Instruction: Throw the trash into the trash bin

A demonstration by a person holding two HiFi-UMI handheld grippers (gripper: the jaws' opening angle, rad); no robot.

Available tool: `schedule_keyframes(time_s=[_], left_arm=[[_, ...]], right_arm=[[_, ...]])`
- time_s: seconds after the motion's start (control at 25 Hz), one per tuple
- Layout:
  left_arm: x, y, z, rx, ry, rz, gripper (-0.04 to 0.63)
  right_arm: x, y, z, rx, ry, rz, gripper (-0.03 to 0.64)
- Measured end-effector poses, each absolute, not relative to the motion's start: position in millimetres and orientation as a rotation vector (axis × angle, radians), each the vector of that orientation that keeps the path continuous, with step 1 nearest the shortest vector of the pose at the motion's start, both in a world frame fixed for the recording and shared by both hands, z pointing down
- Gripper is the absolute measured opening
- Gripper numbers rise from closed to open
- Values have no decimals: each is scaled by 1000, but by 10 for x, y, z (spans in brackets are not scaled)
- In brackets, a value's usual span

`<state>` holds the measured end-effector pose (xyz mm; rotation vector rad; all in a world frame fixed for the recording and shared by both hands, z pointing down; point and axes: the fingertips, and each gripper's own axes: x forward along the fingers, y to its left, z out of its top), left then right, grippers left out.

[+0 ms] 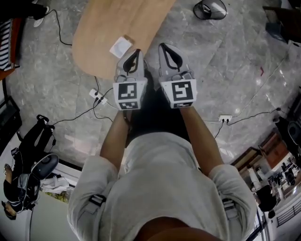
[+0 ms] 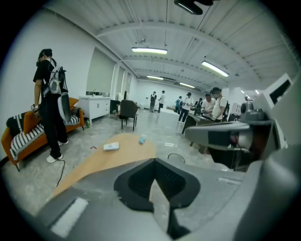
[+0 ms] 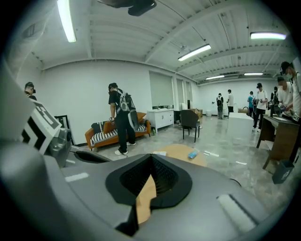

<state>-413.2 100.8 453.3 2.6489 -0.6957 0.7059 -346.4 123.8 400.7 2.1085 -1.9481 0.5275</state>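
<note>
Evidently the approach step: left gripper (image 1: 134, 52) and right gripper (image 1: 164, 47), both clenched on nothing, hover side by side over the near edge of the wooden table (image 1: 101, 28), with no trash picked up yet. The next move calls for opening one pair of jaws around the flat white packet (image 1: 121, 46) lying just ahead of the left gripper; a crumpled bluish scrap (image 2: 142, 139) lies farther along the tabletop. A round container (image 1: 210, 9) on the floor beyond is probably the trash bin.

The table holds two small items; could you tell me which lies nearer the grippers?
The flat white packet: it lies this side of the small blue item, and only it shows in the head view, ahead of the left gripper.
</note>
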Motion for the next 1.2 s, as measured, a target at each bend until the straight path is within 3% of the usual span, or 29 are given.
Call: schedule_keyframes(time_s=[0.64,0.84,0.92,0.96,1.2], left_arm=[[-4740,738,6808,2458,-675,1301,18],[-4886,626,7171,2434,-673,1589,20],[-4917,671,7344,2374,-582,1699,128],[-4929,700,7439,2337,-531,1743,149],[-4958,672,7679,2334,-439,1877,155]], right_arm=[[-4022,961,6289,1916,-1944,868,8],[-4113,950,6609,1881,-1930,952,8],[-4081,950,6626,1882,-1920,955,8],[-4057,953,6638,1882,-1912,957,8],[-3954,964,6621,1887,-1899,947,8]])
